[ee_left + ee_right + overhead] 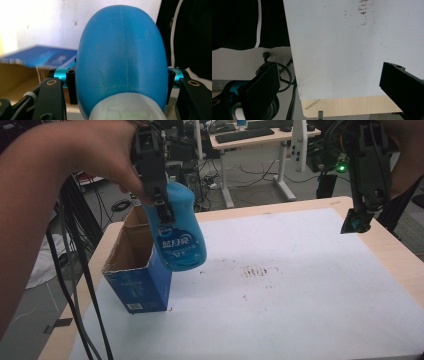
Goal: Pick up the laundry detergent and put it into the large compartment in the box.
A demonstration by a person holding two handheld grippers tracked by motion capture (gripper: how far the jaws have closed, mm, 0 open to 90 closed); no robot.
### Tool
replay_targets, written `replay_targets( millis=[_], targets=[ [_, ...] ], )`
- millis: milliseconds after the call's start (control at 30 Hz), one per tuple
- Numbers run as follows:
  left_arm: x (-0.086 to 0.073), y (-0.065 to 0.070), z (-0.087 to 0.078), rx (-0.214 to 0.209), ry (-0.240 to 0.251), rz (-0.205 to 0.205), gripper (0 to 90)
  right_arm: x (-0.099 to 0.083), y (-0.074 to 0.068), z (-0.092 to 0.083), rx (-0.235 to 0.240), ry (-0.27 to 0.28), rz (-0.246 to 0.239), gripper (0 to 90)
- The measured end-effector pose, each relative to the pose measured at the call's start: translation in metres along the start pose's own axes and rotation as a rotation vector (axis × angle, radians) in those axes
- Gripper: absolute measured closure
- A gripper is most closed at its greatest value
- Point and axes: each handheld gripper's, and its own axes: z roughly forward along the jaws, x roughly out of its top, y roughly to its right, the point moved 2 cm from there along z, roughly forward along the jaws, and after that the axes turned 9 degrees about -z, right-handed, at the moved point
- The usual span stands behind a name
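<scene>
My left gripper (162, 207) clamps a blue detergent bottle (179, 232) across its body — held in the air, its long axis near upright, leaning a little toward twelve o'clock at the top. The open blue carton (137, 280) stands just beside it at about eight o'clock, mouth up, and the bottle's base hangs over the carton's near right corner, not yet inside. I judge the next move turns on shifting the base toward nine o'clock to clear that cardboard rim. My right gripper (357, 220) hovers well apart at three o'clock, jaws spread and empty, over the white table mat (300, 295) — nothing stands between.
</scene>
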Motion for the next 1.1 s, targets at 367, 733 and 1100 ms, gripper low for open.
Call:
replay_targets(
  millis=[367,733,1100],
  targets=[
    [-0.044,-0.037,-0.018,-0.023,0.027,-0.285,38.6,0.009,0.006,0.003,0.009,0.004,-0.019,2.1],
    [-0.075,-0.070,-0.013,-0.017,-0.006,-0.451,38.5,0.016,0.011,0.006,0.011,0.004,-0.029,2.2],
    [-0.084,-0.090,-0.001,-0.022,-0.006,-0.523,38.6,0.013,0.012,0.007,0.015,0.002,-0.014,2.2]
  ],
)
